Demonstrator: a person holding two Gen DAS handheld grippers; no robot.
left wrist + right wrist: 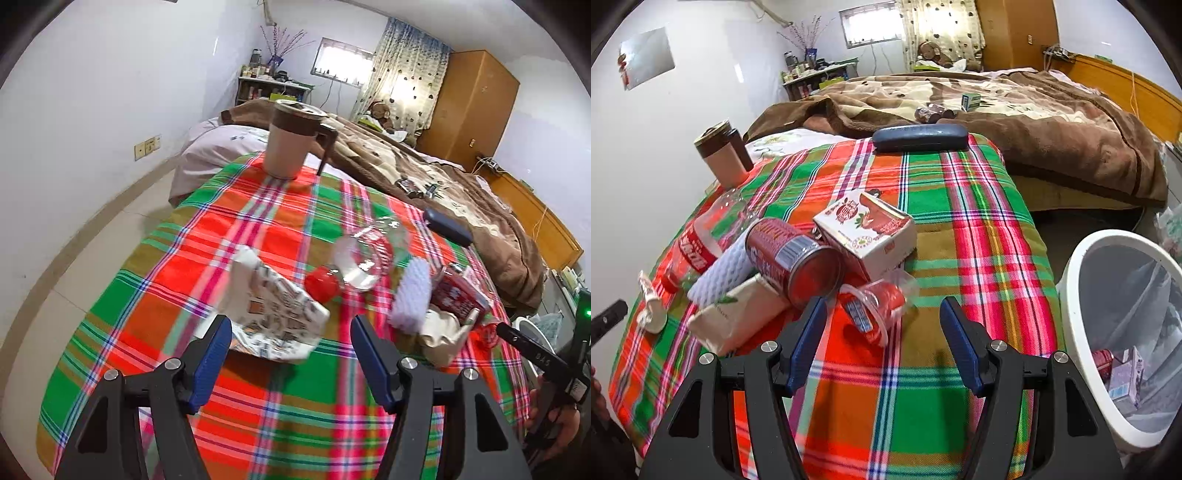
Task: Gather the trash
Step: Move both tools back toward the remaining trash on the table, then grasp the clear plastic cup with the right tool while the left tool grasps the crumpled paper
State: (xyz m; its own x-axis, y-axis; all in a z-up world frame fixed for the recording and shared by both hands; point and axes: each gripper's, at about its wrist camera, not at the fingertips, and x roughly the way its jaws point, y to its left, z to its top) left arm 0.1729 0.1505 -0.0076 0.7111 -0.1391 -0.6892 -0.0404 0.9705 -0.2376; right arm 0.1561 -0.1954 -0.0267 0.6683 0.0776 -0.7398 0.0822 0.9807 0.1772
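Observation:
Trash lies on a plaid-covered table (pixel 923 369). In the left wrist view my left gripper (pixel 289 326) is open just short of a crumpled patterned wrapper (pixel 275 314); its pads do not press it. Beyond lie a clear bottle (pixel 365 254) with a red cap, a white foam net (pixel 412 295), a red can (pixel 458 301) and a beige tissue pack (pixel 439 341). My right gripper (pixel 882 314) is open, with a small red plastic cup (pixel 875 308) lying at its fingertips, untouched. Behind it are the red can (pixel 796 258), a drink carton (pixel 868 229) and the foam net (pixel 720 273).
A white bin (pixel 1075 295) with a clear liner and some trash inside stands right of the table. A lidded mug (pixel 286 144) and a dark glasses case (pixel 919 138) sit at the table's far edge. A bed with a brown blanket (pixel 1034 122) lies beyond.

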